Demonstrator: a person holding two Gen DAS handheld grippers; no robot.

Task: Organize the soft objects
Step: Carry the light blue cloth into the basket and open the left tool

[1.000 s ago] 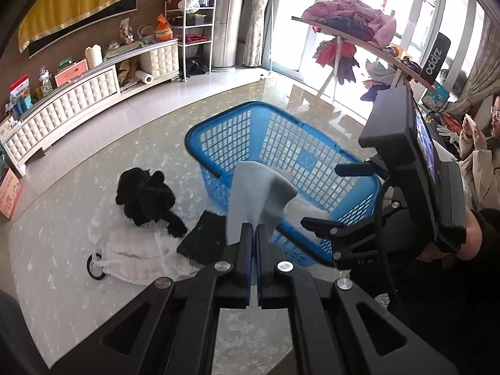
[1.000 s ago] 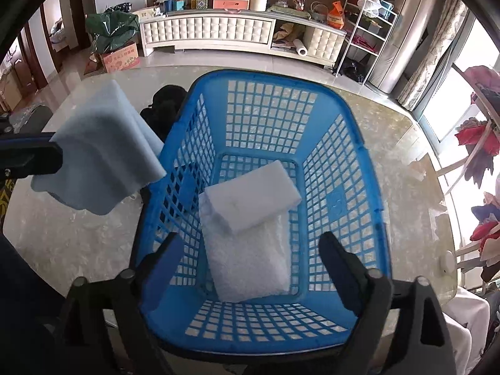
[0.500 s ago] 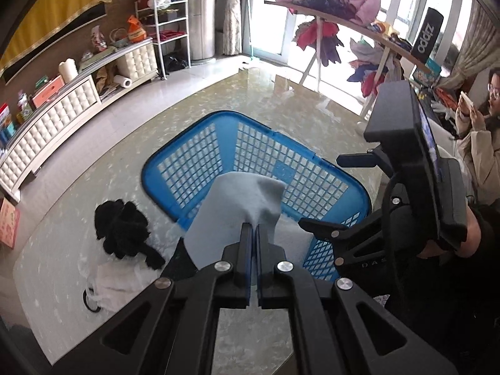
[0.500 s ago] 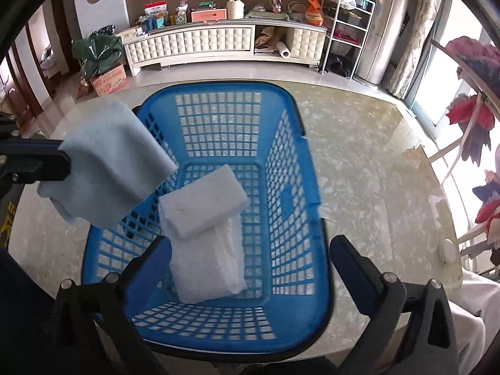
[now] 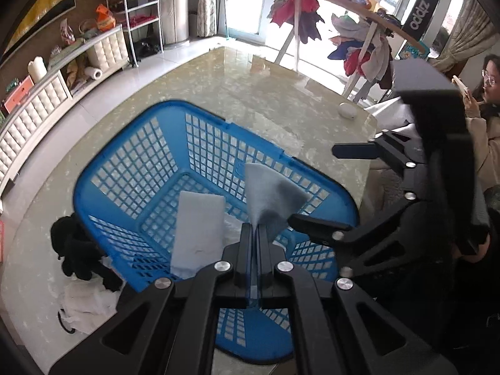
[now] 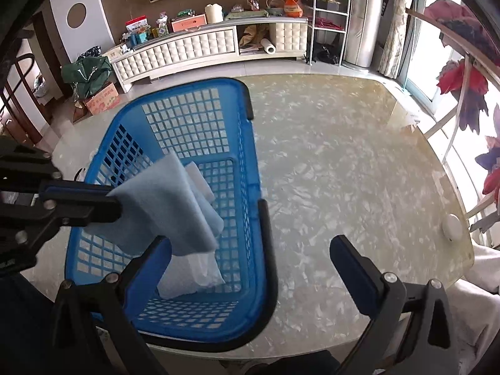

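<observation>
Basket (image 5: pixel 103 175): held cloth (image 5: pixel 268 197) now overhead.

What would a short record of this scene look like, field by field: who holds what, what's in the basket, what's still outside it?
left hand-held gripper: shut on the light blue cloth, hanging over the basket
right hand-held gripper: open, nothing between its fingers
blue basket: on the marble table, holds folded white pieces
outside the basket: black soft item and white item on the table beside it
</observation>
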